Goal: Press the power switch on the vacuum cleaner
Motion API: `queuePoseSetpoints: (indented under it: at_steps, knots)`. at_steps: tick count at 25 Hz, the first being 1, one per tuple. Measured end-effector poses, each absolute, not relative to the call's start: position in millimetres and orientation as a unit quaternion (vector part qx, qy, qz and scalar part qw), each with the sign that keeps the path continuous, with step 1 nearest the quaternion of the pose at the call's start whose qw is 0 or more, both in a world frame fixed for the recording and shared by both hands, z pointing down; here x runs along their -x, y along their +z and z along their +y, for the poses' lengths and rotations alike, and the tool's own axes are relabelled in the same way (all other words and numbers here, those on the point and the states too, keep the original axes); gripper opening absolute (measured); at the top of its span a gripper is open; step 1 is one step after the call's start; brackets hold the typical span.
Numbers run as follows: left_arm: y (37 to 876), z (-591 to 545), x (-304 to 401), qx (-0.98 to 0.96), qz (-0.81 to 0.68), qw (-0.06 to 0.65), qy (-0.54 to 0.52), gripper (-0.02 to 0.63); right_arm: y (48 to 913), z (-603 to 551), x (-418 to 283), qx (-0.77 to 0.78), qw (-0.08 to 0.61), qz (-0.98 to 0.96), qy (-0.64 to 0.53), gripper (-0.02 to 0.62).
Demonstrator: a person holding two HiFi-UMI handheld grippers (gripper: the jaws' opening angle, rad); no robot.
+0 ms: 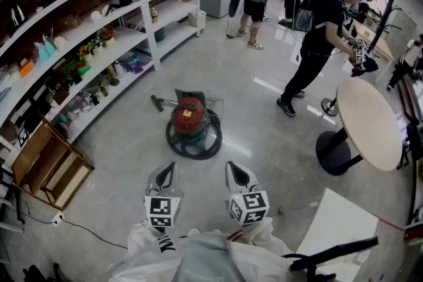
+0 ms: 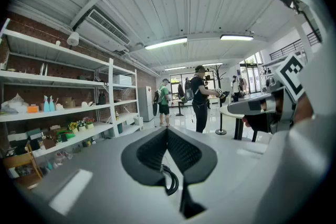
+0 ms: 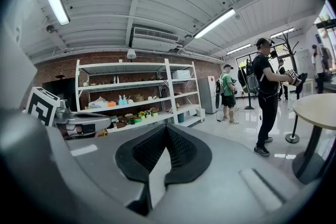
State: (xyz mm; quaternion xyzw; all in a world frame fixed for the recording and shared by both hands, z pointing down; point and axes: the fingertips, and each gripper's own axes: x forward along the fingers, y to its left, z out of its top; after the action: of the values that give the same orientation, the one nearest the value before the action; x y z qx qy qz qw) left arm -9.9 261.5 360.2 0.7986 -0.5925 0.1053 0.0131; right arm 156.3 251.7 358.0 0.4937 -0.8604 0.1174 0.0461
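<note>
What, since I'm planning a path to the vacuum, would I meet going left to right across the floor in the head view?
wooden crates → vacuum cleaner → round table

Vacuum cleaner (image 1: 190,117): power switch too small to pick out (red top reads as one blob). Shelving (image 1: 147,10) items too small to name. White panel (image 1: 337,221) cut off by bottom edge.

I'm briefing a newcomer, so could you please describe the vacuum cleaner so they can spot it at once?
Start at the white wall shelving, then look onto the grey floor beside it. There sits the vacuum cleaner: a low red drum ringed by a coiled dark hose, unlike the wooden crates and pale round table nearby.
</note>
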Motion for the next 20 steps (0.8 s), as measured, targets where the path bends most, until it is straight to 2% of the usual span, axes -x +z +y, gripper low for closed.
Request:
queuePoseSetpoints:
  at_steps: [20]
  knots:
    - [369.4, 267.5, 1.3, -0.795, -0.595, 0.022, 0.116, 0.000, 364.0, 254.2, -164.2, -0.482, 0.037, -0.864, 0.140, 0.000]
